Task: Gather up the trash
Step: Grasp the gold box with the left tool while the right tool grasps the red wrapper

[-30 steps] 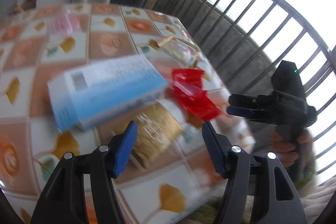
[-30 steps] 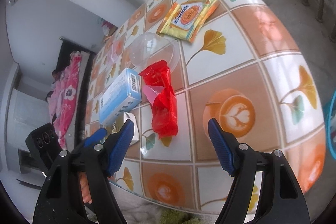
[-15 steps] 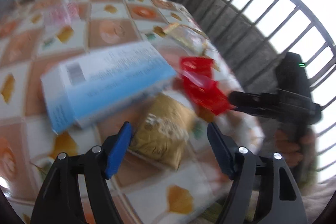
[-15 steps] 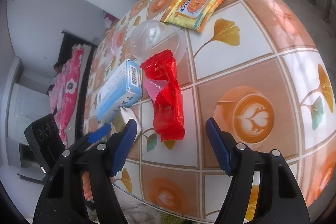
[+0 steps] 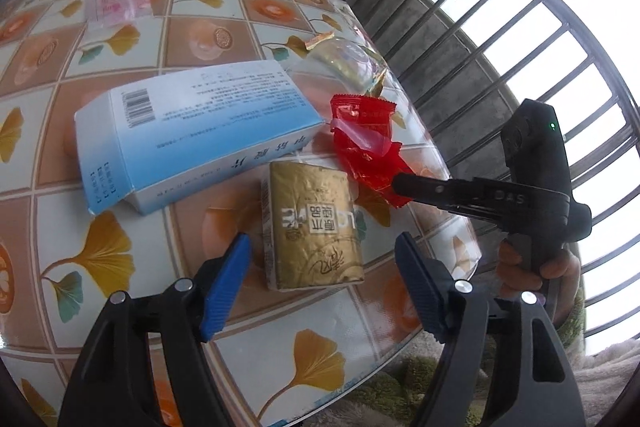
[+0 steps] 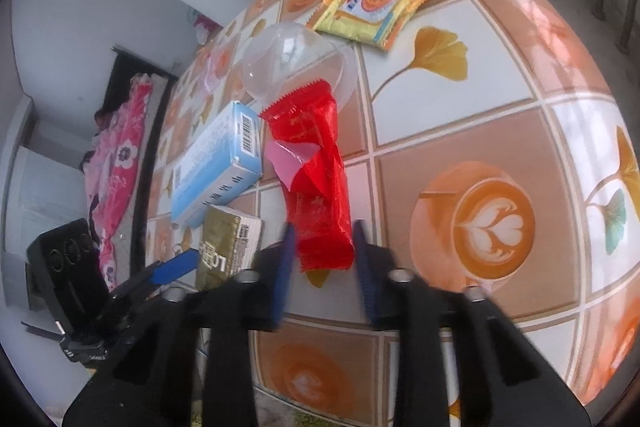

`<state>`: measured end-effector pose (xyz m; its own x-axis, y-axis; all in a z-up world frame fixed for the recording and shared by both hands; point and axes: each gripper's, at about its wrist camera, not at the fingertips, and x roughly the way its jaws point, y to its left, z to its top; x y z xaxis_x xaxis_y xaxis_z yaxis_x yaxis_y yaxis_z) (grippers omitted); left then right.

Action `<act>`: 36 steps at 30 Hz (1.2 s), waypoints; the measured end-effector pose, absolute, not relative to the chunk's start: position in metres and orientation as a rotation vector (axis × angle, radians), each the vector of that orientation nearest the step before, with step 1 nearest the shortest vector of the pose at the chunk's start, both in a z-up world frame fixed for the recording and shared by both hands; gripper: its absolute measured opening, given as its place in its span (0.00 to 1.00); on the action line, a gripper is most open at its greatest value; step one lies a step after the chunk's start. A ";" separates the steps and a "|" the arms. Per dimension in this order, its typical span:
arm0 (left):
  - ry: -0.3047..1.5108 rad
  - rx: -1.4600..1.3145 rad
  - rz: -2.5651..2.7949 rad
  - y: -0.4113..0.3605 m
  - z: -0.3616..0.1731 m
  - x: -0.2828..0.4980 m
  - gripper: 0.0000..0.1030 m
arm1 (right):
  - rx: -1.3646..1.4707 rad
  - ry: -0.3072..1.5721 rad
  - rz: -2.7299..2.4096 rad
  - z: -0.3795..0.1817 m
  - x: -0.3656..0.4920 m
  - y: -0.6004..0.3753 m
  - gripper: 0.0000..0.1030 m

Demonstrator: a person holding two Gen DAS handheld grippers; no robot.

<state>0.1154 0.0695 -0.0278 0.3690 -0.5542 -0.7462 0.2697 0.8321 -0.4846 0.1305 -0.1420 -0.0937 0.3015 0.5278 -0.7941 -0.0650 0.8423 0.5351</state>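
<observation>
Since a second ago the right tool [image 6: 322,255] has pushed forward and narrowed its gap — its blue pads [image 6: 282,267] now flank the near end of the red wrapper [image 6: 316,183], close on both sides, though contact cannot be confirmed through the motion blur. The left tool [image 5: 322,279] has moved in too, so the gold packet [image 5: 314,227] now lies between its widely spread fingers [image 5: 224,283], untouched by either.

The red wrapper lies lengthwise on the tiled tabletop [image 6: 500,99], a pink flap peeling from its middle. Its far end overlaps the rim of a clear plastic lid [image 6: 296,59]. Beyond the lid lies a yellow snack packet [image 6: 380,1], flat and apart from the rest.

Just beside the wrapper sits a blue-and-white carton [image 5: 196,131], barcode up, with the gold packet touching or nearly touching its near edge. In the left view the right tool's black finger [image 5: 436,191] points in at the wrapper's near tip — the person's hand [image 5: 536,267] grips its handle off the tabletop edge. A pink-printed clear bag [image 5: 118,3] lies at the far side, well apart from the cluster.
</observation>
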 end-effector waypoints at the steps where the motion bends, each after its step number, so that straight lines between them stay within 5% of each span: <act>1: 1.069 -0.296 -0.539 0.068 -0.027 0.115 0.70 | 0.450 1.213 0.406 -0.095 0.130 -0.143 0.10; 10: 1.061 -0.238 -0.497 0.051 -0.029 0.118 0.73 | 0.467 1.184 0.375 -0.088 0.106 -0.168 0.05; 14: 1.057 -0.203 -0.479 0.044 -0.030 0.119 0.74 | 0.477 1.204 0.373 -0.084 0.088 -0.182 0.11; 18: 1.051 -0.150 -0.449 0.037 -0.030 0.120 0.74 | 0.422 1.200 0.331 -0.079 0.077 -0.189 0.45; 20: 1.051 -0.137 -0.437 0.035 -0.031 0.121 0.74 | 0.412 1.184 0.329 -0.075 0.075 -0.193 0.51; 30: 1.052 -0.060 -0.386 0.027 -0.039 0.126 0.74 | 0.476 1.162 0.314 -0.082 0.095 -0.187 0.53; 36: 1.055 -0.014 -0.357 0.023 -0.044 0.128 0.74 | 0.362 1.144 0.291 -0.081 0.102 -0.163 0.43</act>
<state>0.1278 0.0226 -0.0437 0.4417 -0.2943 -0.8475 0.2808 0.9425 -0.1809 0.1024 -0.1629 -0.0811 0.3876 0.4043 -0.8284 -0.0401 0.9052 0.4230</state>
